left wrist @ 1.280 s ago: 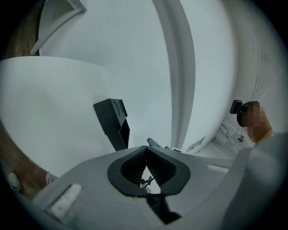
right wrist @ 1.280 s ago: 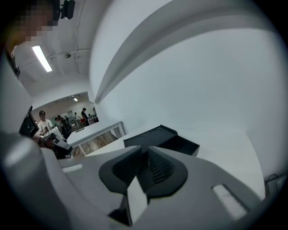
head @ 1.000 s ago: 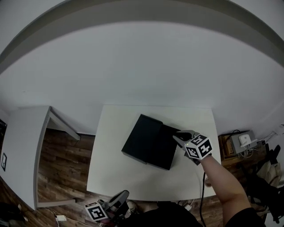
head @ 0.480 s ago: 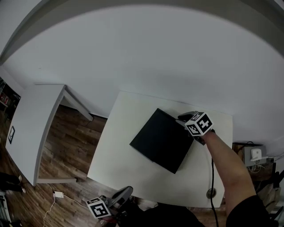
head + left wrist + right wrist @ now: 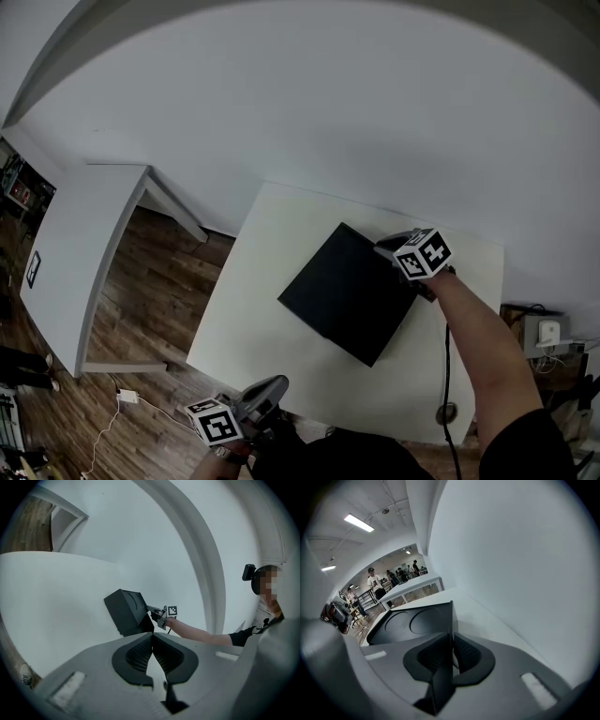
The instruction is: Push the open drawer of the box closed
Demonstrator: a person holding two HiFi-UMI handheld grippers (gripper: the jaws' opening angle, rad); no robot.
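A black box [image 5: 349, 292] lies skewed on the white table [image 5: 248, 309]. Its outline is one plain rectangle, with no drawer sticking out. My right gripper [image 5: 382, 246] is at the box's far right corner. In the right gripper view a thin black edge of the box [image 5: 408, 620] runs up between the jaws of that gripper [image 5: 453, 641]. These jaws are closing, and a sliver of gap shows beside the right pad. My left gripper [image 5: 265, 394] hangs below the table's near edge, shut on nothing [image 5: 152, 638]. It looks towards the box [image 5: 125, 612].
A second white table [image 5: 75, 253] stands to the left over wood floor [image 5: 141, 309]. A dark cable [image 5: 444, 361] and a round fitting [image 5: 445, 410] sit at the table's right near corner. A white wall rises right behind the box. People [image 5: 372, 581] stand far off.
One second ago a drawer stuck out of the box's right end; now it is flush. My right gripper has followed it to the box's far corner. The left gripper has stayed low.
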